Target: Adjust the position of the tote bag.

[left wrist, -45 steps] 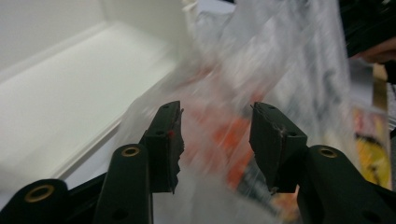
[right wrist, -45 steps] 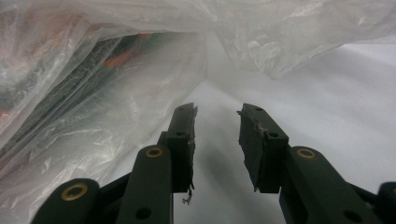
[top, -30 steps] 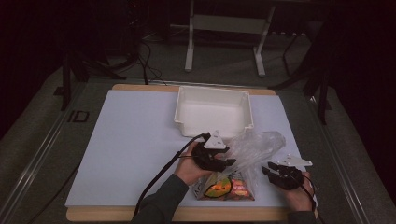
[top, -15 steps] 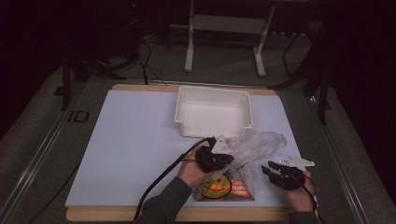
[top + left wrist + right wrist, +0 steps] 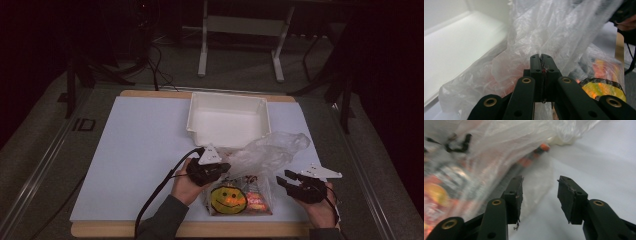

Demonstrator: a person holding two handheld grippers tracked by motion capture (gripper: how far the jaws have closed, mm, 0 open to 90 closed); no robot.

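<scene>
Left hand-held gripper [image 5: 541,58] is rising from bottom centre of the frame, jaws pressed together and pinching a fold of the clear plastic bag [image 5: 554,32]. Crinkled film is filling the centre and upper right. White tray [image 5: 456,47] is showing at upper left, behind the bag. Yellow-and-black packet [image 5: 605,88] is lying inside the bag at lower right, orange packets blurred beside it. Other hand [image 5: 627,23] is showing at far upper right.
</scene>
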